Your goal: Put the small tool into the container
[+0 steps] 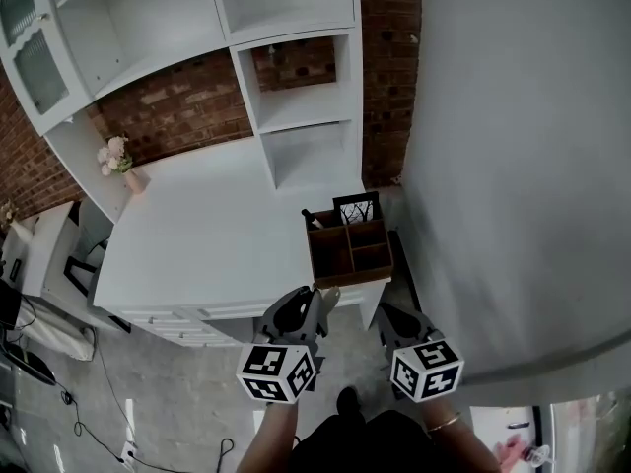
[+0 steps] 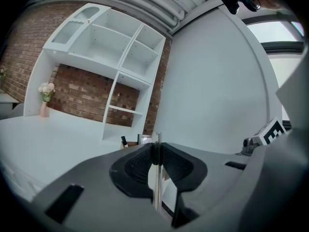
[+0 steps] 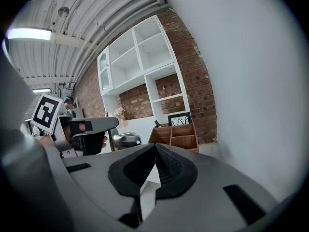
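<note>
The left gripper has its fingers closed on the small tool, a thin metal strip standing upright between the pads. The right gripper is beside it, its fingers pressed together on nothing. Just ahead of both sets of fingers, the wooden container sits at the right end of the white surface. Beyond it, white shelving backs onto a brick wall. A plain white wall runs to the right of the fingers. A pink vase stands far off to their left.
</note>
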The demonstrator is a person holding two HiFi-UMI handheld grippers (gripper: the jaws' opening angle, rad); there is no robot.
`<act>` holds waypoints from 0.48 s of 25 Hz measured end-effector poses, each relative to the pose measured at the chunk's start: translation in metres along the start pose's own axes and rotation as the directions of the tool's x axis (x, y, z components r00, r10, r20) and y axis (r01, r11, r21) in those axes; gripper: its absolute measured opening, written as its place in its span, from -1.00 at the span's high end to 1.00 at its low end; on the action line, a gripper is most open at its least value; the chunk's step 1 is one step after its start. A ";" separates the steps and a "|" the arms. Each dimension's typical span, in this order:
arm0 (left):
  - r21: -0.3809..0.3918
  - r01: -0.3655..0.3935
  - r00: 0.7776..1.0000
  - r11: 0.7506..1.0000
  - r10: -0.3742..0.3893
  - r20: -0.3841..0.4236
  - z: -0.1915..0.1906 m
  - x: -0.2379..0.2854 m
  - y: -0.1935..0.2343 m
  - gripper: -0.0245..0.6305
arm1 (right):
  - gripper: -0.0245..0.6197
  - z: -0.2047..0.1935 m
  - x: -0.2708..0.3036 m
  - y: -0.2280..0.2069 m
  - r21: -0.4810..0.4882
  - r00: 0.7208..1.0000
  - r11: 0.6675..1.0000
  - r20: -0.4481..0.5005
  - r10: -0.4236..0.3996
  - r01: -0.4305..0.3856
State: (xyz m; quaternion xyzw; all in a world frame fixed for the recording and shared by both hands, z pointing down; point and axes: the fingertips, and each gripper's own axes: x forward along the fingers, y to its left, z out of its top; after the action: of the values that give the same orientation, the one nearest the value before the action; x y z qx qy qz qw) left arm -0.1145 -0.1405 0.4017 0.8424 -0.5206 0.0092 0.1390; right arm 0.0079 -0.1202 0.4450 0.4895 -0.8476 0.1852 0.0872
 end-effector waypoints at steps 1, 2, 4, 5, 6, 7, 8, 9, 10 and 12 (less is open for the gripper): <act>0.001 0.005 1.000 1.000 -0.005 0.002 0.003 0.006 0.003 0.71 | 0.91 0.002 0.004 -0.002 -0.002 1.000 1.000 -0.001 -0.002 0.002; 0.002 0.010 1.000 1.000 -0.010 0.003 0.005 0.013 0.005 0.71 | 0.91 0.003 0.008 -0.004 -0.001 1.000 1.000 -0.003 -0.007 0.007; 0.005 0.020 1.000 1.000 -0.020 0.002 0.009 0.023 0.009 0.71 | 0.91 0.005 0.014 -0.009 0.005 1.000 1.000 -0.008 -0.018 0.018; 0.007 0.024 1.000 1.000 -0.024 0.001 0.011 0.028 0.011 0.71 | 0.91 0.006 0.017 -0.013 0.009 1.000 1.000 -0.009 -0.023 0.024; 0.010 0.026 1.000 1.000 -0.026 0.001 0.013 0.033 0.013 0.71 | 0.91 0.008 0.020 -0.016 0.013 1.000 1.000 -0.008 -0.028 0.028; 0.012 0.026 1.000 1.000 -0.026 0.001 0.016 0.039 0.015 0.71 | 0.91 0.010 0.023 -0.020 0.017 0.999 0.999 -0.006 -0.033 0.033; 0.014 0.026 1.000 1.000 -0.026 0.001 0.018 0.044 0.017 0.71 | 0.91 0.012 0.027 -0.024 0.021 0.999 0.999 -0.004 -0.037 0.037; 0.016 0.026 1.000 1.000 -0.026 0.002 0.019 0.050 0.018 0.71 | 0.91 0.014 0.030 -0.028 0.025 0.999 0.999 -0.002 -0.040 0.040; 0.018 0.026 1.000 1.000 -0.026 0.002 0.021 0.055 0.019 0.71 | 0.91 0.015 0.033 -0.032 0.029 0.999 0.999 0.001 -0.042 0.042; 0.021 0.024 1.000 1.000 -0.024 0.005 0.024 0.066 0.021 0.71 | 0.91 0.019 0.040 -0.040 0.033 0.999 0.999 0.004 -0.041 0.041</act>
State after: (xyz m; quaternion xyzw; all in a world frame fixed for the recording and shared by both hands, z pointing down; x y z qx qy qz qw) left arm -0.1064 -0.2127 0.3939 0.8499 -0.5107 0.0108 0.1291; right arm 0.0226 -0.1773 0.4500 0.5085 -0.8345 0.1962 0.0812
